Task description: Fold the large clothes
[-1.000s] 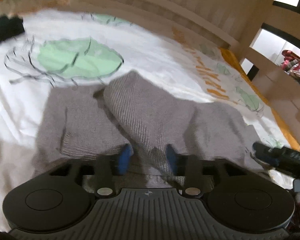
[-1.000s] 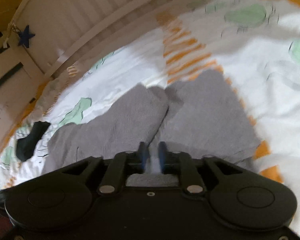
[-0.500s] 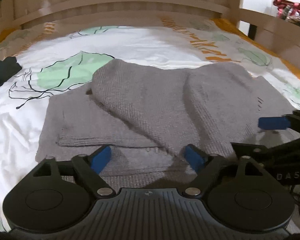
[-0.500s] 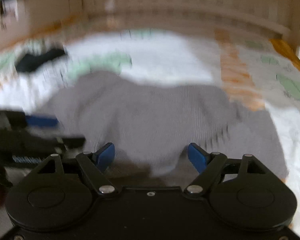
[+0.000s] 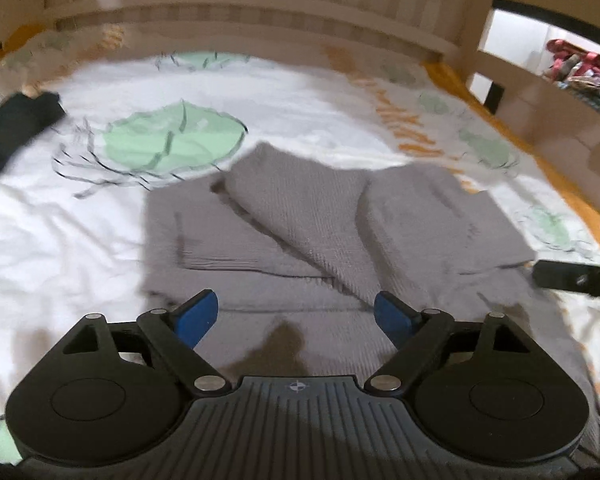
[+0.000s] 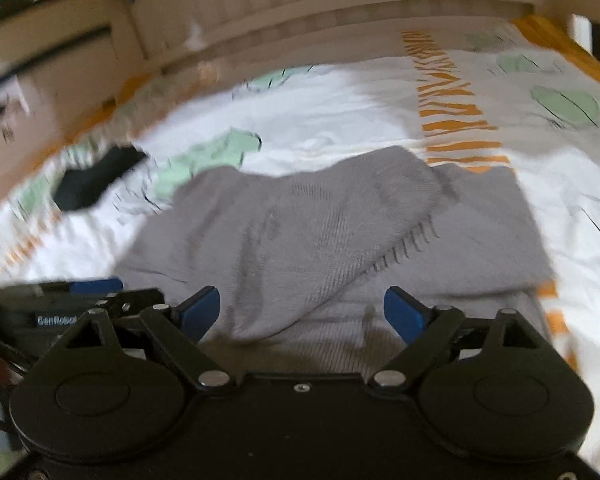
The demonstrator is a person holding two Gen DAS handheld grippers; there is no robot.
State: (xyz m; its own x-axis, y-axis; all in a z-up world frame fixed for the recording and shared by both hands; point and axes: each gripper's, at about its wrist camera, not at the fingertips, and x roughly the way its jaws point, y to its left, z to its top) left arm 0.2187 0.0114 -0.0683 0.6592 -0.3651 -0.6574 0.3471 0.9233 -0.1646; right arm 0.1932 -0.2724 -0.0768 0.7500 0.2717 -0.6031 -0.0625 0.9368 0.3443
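Sweater [image 5: 308,232] folded, long axis crosswise before spread left gripper [image 5: 296,316]

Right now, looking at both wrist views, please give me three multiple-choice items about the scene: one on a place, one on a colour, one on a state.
1. Where does the grey knitted sweater lie?
A. on the printed bed sheet
B. on a wooden floor
C. on a hanger

2. What colour are the gripper finger pads?
A. red
B. blue
C. yellow

3. How do the left gripper and right gripper stand?
A. both shut on cloth
B. only the left one open
C. both open, holding nothing

Answers:
1 A: white sheet with green leaves borders the sweater.
2 B: blue pads show in both views.
3 C: a wide gap shows between each pair of pads.
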